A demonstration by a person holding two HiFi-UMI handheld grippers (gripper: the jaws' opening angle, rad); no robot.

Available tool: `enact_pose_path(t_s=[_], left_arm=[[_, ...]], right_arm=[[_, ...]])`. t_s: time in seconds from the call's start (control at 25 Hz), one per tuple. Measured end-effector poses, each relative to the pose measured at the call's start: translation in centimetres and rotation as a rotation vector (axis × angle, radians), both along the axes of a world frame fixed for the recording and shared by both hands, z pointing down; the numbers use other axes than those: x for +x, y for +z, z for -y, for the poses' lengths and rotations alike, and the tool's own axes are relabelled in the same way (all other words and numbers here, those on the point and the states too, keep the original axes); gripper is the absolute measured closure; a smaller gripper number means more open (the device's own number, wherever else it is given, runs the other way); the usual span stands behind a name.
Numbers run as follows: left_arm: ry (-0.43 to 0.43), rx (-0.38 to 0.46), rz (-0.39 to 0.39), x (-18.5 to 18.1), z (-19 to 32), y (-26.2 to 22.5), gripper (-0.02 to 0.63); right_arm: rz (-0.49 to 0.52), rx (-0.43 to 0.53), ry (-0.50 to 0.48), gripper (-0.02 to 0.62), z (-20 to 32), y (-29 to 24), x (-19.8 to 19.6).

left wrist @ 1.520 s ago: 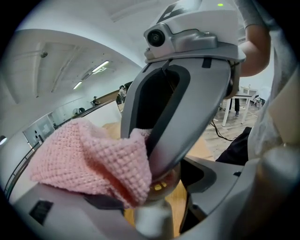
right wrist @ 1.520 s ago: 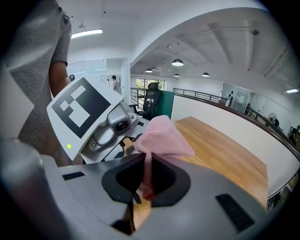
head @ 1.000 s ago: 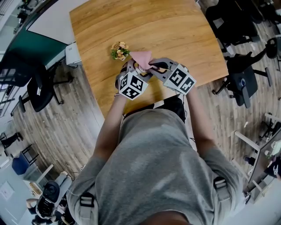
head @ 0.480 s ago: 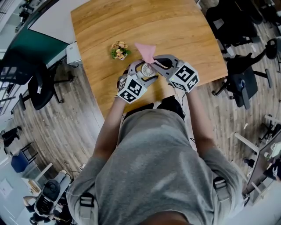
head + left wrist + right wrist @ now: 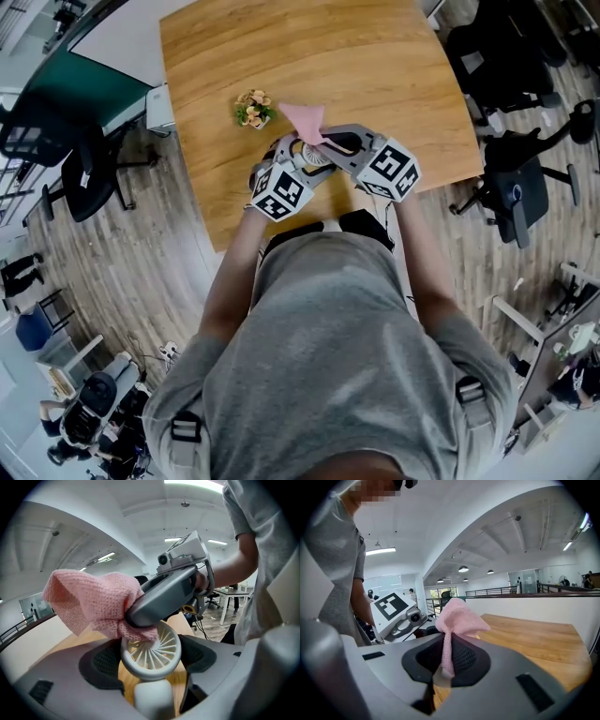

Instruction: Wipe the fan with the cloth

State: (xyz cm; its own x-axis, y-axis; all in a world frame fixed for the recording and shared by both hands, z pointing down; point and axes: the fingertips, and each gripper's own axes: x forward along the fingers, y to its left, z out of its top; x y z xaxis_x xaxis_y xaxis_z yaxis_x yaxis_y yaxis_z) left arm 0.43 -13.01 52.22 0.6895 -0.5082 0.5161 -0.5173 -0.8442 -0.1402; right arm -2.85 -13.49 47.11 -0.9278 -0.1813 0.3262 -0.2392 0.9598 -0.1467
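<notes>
A small white fan (image 5: 153, 649) sits between the jaws of my left gripper (image 5: 292, 157), which is shut on its round head; the handle (image 5: 151, 696) points down toward the camera. A pink cloth (image 5: 93, 603) is bunched in my right gripper (image 5: 328, 142), shut on it. In the left gripper view the cloth presses on the upper left of the fan's grille. The right gripper view shows the cloth (image 5: 457, 616) pinched between the dark pads (image 5: 466, 660). Both grippers hang over the near edge of the wooden table (image 5: 375, 66).
A small pot of flowers (image 5: 253, 108) stands on the table just left of the cloth. Black office chairs stand left (image 5: 80, 159) and right (image 5: 516, 178) of the table. A white box (image 5: 157, 111) sits at the table's left edge.
Half a second ago the cloth was raised and the fan's face showed below it; now the cloth is back down on the fan. Both grippers stayed nearly in place.
</notes>
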Motion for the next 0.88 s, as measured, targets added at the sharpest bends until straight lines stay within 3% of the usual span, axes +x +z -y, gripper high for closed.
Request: enact_pose_path(t_s=[0.2, 0.44, 0.68, 0.88], left_arm=[[-0.061, -0.023, -0.044, 0.8, 1.6, -0.5, 0.235], [-0.128, -0.078, -0.195, 2.4, 2.7, -1.7, 0.235], [-0.141, -0.076, -0.212, 3.8, 2.9, -2.1, 0.235], [-0.126, -0.038, -0.233, 4.9, 2.5, -2.9, 0.235]], right_arm=[[0.02, -0.011, -0.036, 0.565, 0.0, -0.2, 2.3], [0.077, -0.005, -0.059, 0.563, 0.6, -1.2, 5.0], [0.122, -0.036, -0.064, 0.563, 1.9, -1.4, 7.1], [0.195, -0.138, -0.055, 0.562, 3.4, -1.8, 8.2]])
